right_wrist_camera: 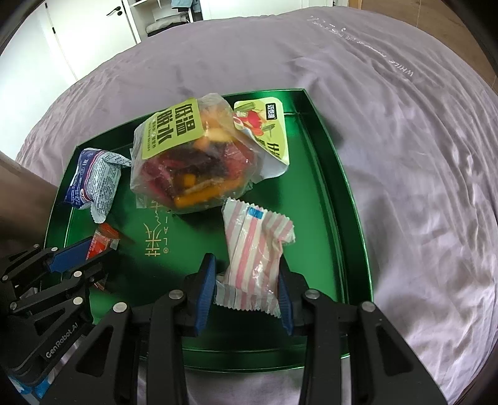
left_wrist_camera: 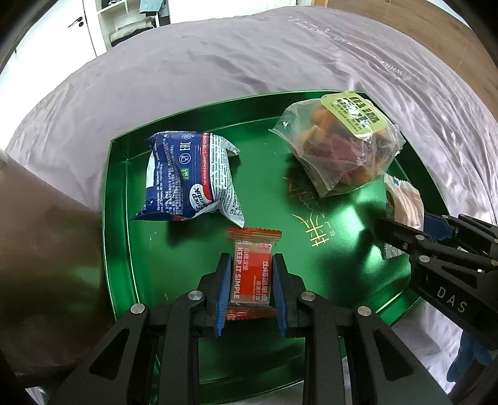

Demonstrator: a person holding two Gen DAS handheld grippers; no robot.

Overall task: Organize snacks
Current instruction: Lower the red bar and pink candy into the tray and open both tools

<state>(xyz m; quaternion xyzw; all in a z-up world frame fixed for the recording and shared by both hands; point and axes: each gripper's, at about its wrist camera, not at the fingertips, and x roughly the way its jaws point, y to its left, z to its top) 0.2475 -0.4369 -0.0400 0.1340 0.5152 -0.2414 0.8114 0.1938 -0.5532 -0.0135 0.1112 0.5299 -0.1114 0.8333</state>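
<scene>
A green metal tray (left_wrist_camera: 121,218) (right_wrist_camera: 336,187) lies on a bed. My left gripper (left_wrist_camera: 251,280) (right_wrist_camera: 90,249) is shut on a small orange-red snack packet (left_wrist_camera: 251,274) (right_wrist_camera: 104,243) just over the tray's near side. My right gripper (right_wrist_camera: 246,289) (left_wrist_camera: 404,230) is shut on a pink-and-white striped packet (right_wrist_camera: 255,249) (left_wrist_camera: 404,202) over the tray's right part. A blue-and-white biscuit pack (left_wrist_camera: 190,177) (right_wrist_camera: 93,183) lies at the tray's left. A clear bag of dried fruit with a yellow-green label (left_wrist_camera: 339,140) (right_wrist_camera: 193,155) sits at the back.
The tray rests on a wrinkled mauve bedsheet (left_wrist_camera: 218,68) (right_wrist_camera: 404,155). A white door and open shelving (left_wrist_camera: 124,21) stand beyond the bed. A brown blurred surface (left_wrist_camera: 40,249) fills the left edge of the left wrist view.
</scene>
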